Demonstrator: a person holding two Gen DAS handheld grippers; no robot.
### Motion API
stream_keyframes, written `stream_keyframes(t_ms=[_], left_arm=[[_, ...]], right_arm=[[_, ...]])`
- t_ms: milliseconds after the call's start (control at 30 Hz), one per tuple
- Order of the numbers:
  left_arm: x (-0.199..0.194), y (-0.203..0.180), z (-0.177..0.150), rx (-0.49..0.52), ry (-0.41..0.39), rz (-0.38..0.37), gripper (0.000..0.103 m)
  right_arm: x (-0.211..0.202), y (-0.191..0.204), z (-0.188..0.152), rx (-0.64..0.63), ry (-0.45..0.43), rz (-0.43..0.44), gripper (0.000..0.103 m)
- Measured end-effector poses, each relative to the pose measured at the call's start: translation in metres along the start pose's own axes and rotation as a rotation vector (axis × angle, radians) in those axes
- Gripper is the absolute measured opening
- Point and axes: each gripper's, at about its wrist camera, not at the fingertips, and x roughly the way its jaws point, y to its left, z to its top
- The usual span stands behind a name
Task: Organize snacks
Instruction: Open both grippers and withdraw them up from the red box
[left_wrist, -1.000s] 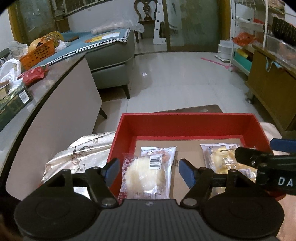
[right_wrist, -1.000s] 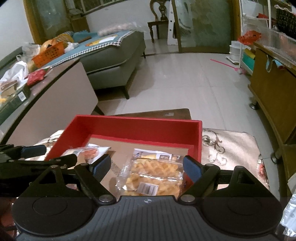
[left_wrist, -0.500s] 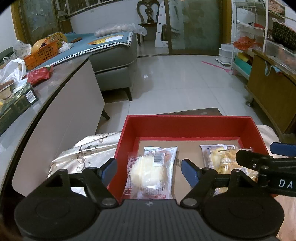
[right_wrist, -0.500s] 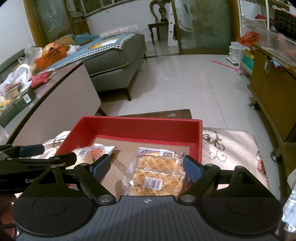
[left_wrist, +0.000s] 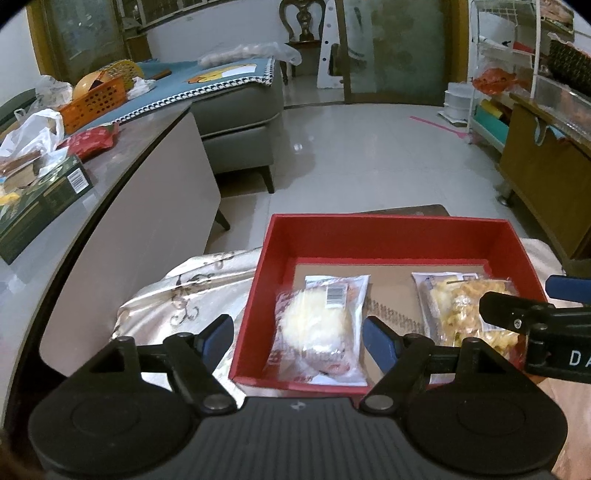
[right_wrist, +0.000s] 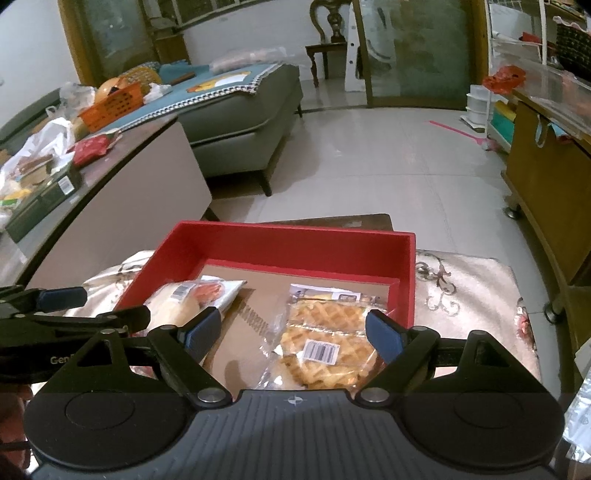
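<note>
A red box (left_wrist: 388, 225) with a cardboard floor stands on a patterned cloth. In it lie a clear packet with a white bun (left_wrist: 317, 325) on the left and a clear packet of waffles (right_wrist: 325, 332) on the right. My left gripper (left_wrist: 297, 330) hovers open over the bun packet, its blue pads clear of the wrapper. My right gripper (right_wrist: 293, 326) hangs open over the waffle packet without touching it. Each gripper's black fingers show at the edge of the other's view. The same box (right_wrist: 295, 240) and bun packet (right_wrist: 192, 299) show in the right wrist view.
The cream patterned cloth (left_wrist: 184, 295) covers the low stand under the box. A grey curved counter (left_wrist: 122, 206) on the left carries a green carton (left_wrist: 40, 195), a red packet and an orange basket. A grey sofa (left_wrist: 240, 110) stands beyond, a wooden cabinet (left_wrist: 543, 177) on the right, tiled floor between.
My left gripper's pads have spread off the bun packet and it has drawn back slightly. The bun and waffle packets stay lying in the box. The right gripper has barely shifted.
</note>
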Motion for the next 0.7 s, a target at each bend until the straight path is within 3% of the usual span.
stream_keyframes(t_ms=[700], left_arm=[[-0.031, 0.023, -0.029, -0.007, 0.014, 0.008, 0.071]], right_arm=[[-0.019, 0.024, -0.018, -0.040, 0.029, 0.040, 0.091]])
